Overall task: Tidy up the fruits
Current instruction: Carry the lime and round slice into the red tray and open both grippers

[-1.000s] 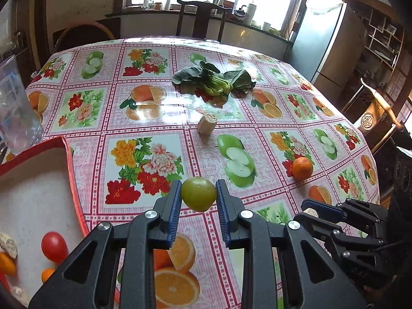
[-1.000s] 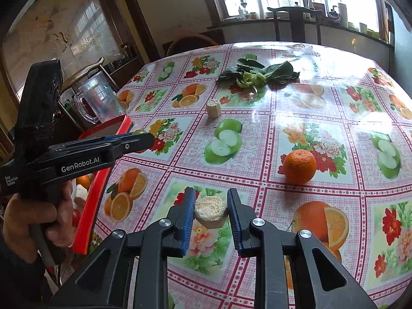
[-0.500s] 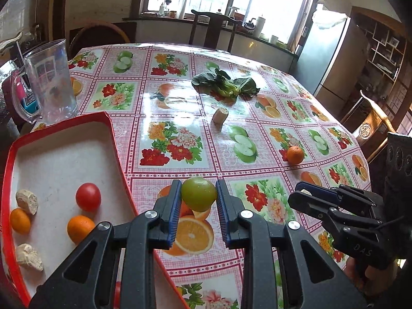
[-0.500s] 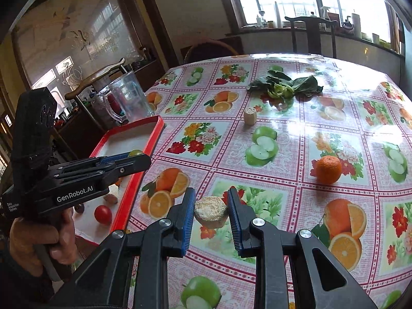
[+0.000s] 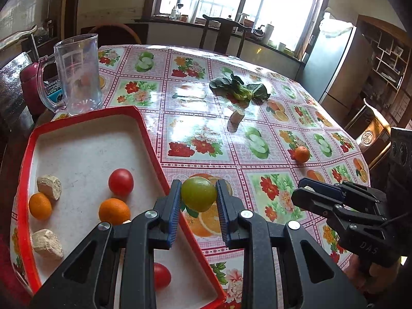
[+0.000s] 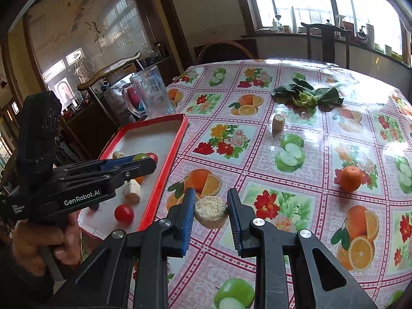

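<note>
My left gripper (image 5: 198,195) is shut on a green fruit (image 5: 198,193), held above the right rim of the red tray (image 5: 152,139). The tray holds a red tomato (image 5: 121,181), two oranges (image 5: 114,211), two beige chunks (image 5: 49,187) and a second tomato (image 5: 161,275) low down. My right gripper (image 6: 210,212) is shut on a beige round chunk (image 6: 210,212) over the tablecloth, just right of the red tray (image 6: 164,164). The left gripper (image 6: 140,161) shows there too, over the tray. On the table lie an orange (image 6: 350,178) and another beige piece (image 6: 278,121).
A clear plastic jug (image 5: 77,73) stands behind the tray at the table's left edge. A leafy green vegetable (image 5: 240,90) lies mid-table. Chairs (image 5: 224,34) stand at the far side and at the right. A hand (image 6: 38,242) holds the left tool.
Both grippers have moved left toward the red tray with their loads still gripped. The tray and the jug have come much further into view.
</note>
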The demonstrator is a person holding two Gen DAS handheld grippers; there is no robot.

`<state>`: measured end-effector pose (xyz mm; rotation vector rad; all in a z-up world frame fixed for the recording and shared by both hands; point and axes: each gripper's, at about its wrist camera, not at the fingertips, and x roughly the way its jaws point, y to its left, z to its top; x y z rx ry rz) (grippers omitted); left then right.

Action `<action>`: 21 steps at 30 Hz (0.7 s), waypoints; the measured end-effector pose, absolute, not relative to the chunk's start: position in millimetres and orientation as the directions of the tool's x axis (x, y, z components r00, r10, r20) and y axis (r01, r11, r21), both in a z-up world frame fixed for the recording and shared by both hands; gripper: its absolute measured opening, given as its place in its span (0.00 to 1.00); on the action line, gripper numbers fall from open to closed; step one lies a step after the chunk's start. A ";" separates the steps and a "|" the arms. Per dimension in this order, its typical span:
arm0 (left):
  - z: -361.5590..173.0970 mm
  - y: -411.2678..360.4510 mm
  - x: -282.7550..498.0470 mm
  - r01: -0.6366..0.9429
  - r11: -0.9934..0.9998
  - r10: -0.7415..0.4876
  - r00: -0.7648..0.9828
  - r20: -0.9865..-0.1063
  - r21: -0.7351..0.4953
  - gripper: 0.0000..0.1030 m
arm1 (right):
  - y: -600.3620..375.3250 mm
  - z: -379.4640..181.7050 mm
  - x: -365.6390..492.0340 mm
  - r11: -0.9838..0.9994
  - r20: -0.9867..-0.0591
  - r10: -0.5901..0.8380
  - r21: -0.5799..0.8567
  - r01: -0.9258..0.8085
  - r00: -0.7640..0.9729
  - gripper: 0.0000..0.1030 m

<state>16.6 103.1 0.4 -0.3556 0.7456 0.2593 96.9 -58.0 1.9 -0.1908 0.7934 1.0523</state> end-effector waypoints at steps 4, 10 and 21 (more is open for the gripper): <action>1.4 112.2 7.6 -0.364 0.902 0.109 0.711 -0.695 -0.231 0.23 | -48.2 4.6 90.4 0.496 -0.669 0.701 0.208 -0.843 0.247 0.25; 2.9 124.4 -4.3 -0.379 0.894 0.119 0.716 -0.688 -0.240 0.23 | -32.0 4.7 83.7 0.481 -0.674 0.700 0.199 -0.854 0.236 0.25; 7.2 151.7 -26.4 -0.419 0.874 0.156 0.723 -0.673 -0.248 0.23 | 0.9 3.6 66.7 0.434 -0.687 0.699 0.187 -0.881 0.198 0.25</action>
